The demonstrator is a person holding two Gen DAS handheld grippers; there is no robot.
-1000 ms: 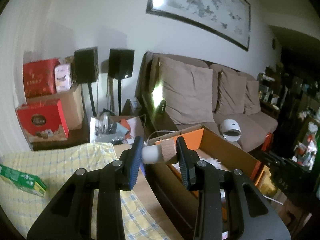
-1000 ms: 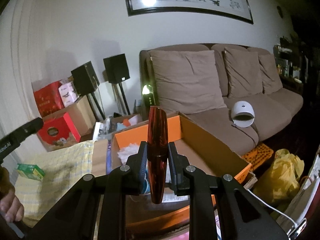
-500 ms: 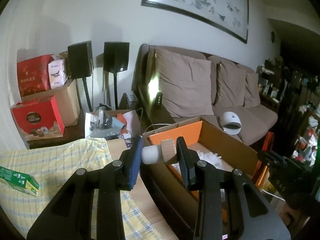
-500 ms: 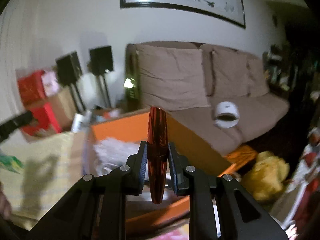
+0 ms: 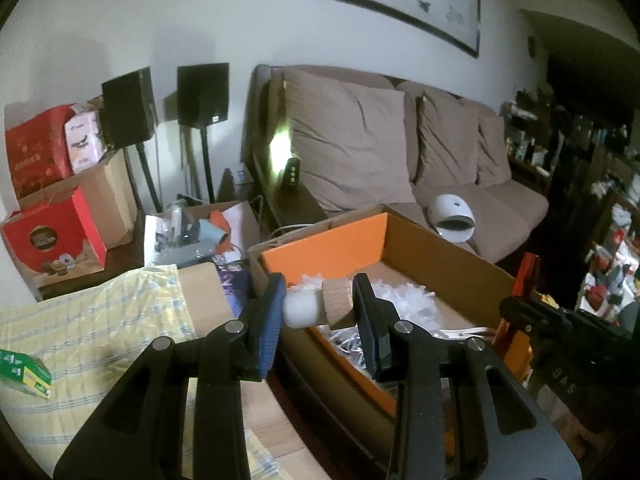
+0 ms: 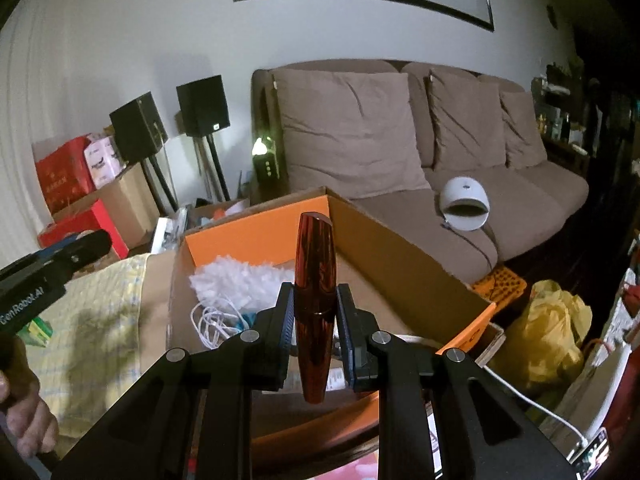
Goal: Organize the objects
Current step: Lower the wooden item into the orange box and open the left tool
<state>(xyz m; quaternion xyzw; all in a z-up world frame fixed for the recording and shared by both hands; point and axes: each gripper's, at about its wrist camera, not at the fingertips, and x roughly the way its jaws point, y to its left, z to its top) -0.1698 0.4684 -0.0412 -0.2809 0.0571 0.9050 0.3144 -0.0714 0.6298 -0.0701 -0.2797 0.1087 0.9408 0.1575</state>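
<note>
Cardboard box (image 6: 404,252) lies open below both grippers | left gripper (image 5: 320,312) clamped on wood-capped white bottle (image 5: 316,307) above box's near-left rim | right gripper (image 6: 314,316) clamped on red tube (image 6: 314,300) over box | step: carrying to box | next: lower inside, then release.

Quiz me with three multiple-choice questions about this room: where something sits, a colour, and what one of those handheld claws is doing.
1. Where does the white dome-shaped device sit?
A. in the cardboard box
B. on the sofa seat
C. on the yellow cloth

2. What colour is the inside flap of the cardboard box?
A. orange
B. green
C. blue

3. What is the right gripper doing?
A. hanging open and empty
B. clamping a white cable
C. clamping a glossy red tube upright

Answers:
1 B, it rests on the brown sofa cushion.
2 A, the flap behind the white fluff is bright orange.
3 C, the jaws press both sides of the red tube.
</note>
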